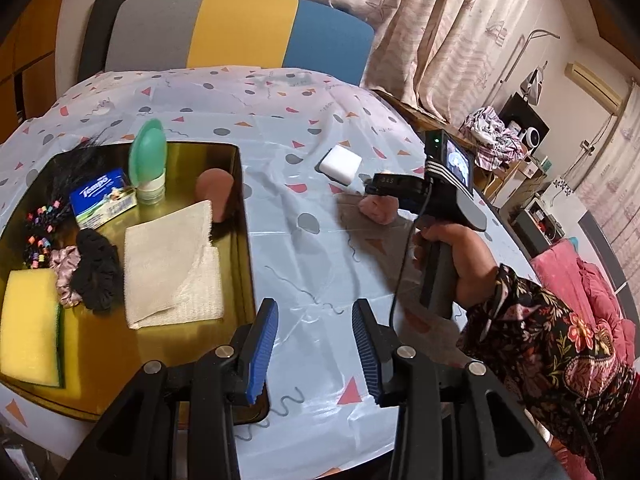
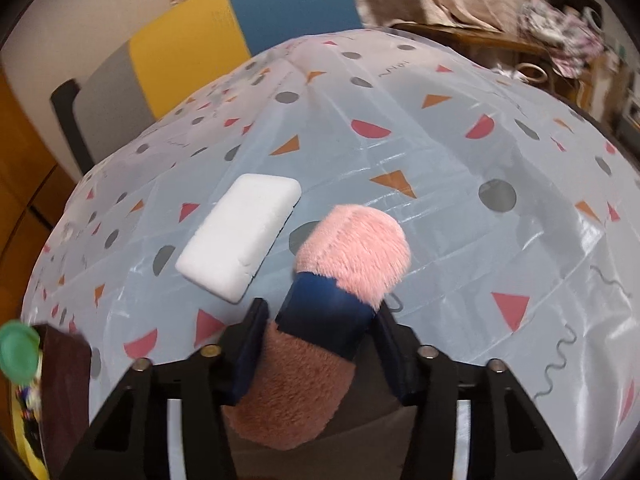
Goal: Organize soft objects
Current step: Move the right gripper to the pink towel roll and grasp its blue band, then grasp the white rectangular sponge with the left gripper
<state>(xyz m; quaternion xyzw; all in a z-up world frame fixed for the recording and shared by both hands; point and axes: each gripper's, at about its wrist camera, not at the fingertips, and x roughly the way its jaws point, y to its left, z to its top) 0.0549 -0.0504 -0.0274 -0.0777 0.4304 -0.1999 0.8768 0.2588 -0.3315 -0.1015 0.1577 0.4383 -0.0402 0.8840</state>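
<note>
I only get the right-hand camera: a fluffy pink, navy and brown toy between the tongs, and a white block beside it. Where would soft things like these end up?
Observer: The left camera shows a gold tray on the tablecloth, off to the left of the white block.
Operator: Is anything in it already?
Observer: Yes. A yellow sponge, a folded beige cloth, a black scrunchie, a tissue pack and a green bottle, among other bits.
Operator: And the other tongs?
Observer: The left tongs are open and empty, over the tablecloth just right of the tray's edge.
</note>
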